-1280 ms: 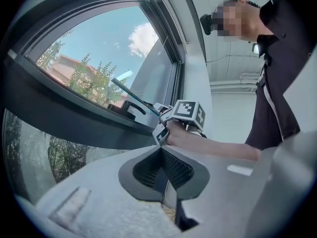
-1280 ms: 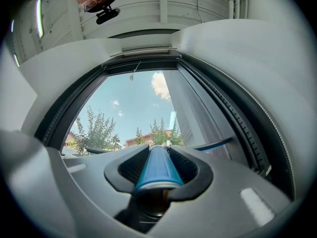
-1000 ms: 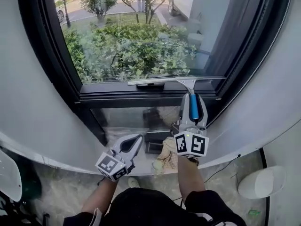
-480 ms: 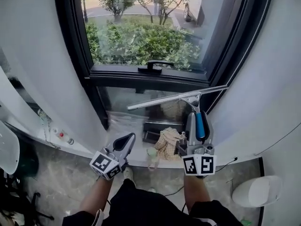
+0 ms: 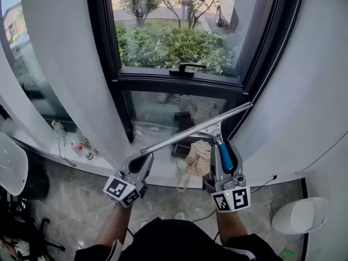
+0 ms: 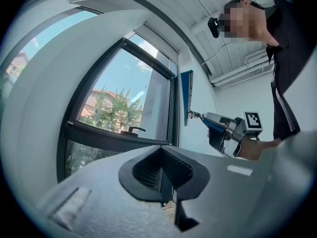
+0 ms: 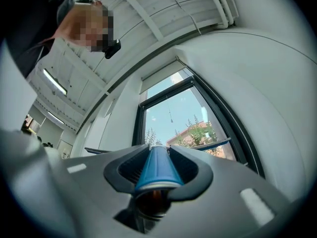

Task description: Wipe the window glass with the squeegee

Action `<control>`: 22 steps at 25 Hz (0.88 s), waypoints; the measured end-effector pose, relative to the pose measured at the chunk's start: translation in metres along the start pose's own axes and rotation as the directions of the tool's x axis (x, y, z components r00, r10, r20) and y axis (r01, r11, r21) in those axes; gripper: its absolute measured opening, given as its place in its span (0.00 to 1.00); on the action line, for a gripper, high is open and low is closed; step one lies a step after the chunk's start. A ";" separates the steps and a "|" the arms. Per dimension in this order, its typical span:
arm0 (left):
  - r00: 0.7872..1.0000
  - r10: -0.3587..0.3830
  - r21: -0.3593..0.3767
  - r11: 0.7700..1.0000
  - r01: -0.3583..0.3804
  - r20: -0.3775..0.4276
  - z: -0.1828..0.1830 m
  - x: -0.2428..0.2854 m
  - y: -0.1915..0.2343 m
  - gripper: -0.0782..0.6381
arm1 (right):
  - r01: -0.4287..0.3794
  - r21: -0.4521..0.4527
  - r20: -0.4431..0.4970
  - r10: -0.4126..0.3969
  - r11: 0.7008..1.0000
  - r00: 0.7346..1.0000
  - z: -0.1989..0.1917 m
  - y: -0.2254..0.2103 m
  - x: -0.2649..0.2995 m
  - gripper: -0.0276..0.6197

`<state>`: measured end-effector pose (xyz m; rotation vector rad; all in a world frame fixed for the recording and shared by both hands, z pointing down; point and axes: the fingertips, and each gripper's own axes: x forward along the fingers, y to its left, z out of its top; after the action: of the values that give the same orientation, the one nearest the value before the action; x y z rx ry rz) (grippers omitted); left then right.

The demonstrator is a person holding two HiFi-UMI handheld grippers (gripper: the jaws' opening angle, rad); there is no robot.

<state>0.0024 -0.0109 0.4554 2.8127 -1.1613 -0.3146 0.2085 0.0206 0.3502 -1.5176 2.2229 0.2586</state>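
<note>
Head cam: steeply down over my left gripper (image 5: 138, 163) & right gripper (image 5: 223, 152). Gripper cams sit close behind their jaws, tilted up. All 3 share the window (image 5: 179, 42) ahead; L cam also gets the squeegee (image 6: 186, 97).

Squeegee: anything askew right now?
Yes. The squeegee blade slants steeply, left end low, and looks clear of the window glass; right tongs grip its blue handle. Nothing looks spilled or damaged.
</note>
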 end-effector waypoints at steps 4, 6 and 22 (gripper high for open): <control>1.000 0.012 -0.002 1.000 -0.012 0.009 0.013 -0.034 0.009 0.11 | -0.018 0.031 -0.017 0.018 0.999 1.000 -0.003 0.033 -0.014 0.25; 1.000 0.015 0.007 1.000 -0.015 0.016 0.019 -0.044 0.015 0.11 | -0.022 0.039 -0.014 0.022 0.999 1.000 -0.004 0.045 -0.013 0.25; 1.000 -0.004 0.037 0.999 0.003 0.018 0.029 -0.071 0.034 0.11 | -0.043 -0.003 -0.027 0.043 0.999 0.999 -0.006 0.076 -0.006 0.25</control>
<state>-0.0764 0.0151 0.4434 2.8498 -1.1778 -0.3232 0.1391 0.0517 0.3518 -1.4842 2.2793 0.2566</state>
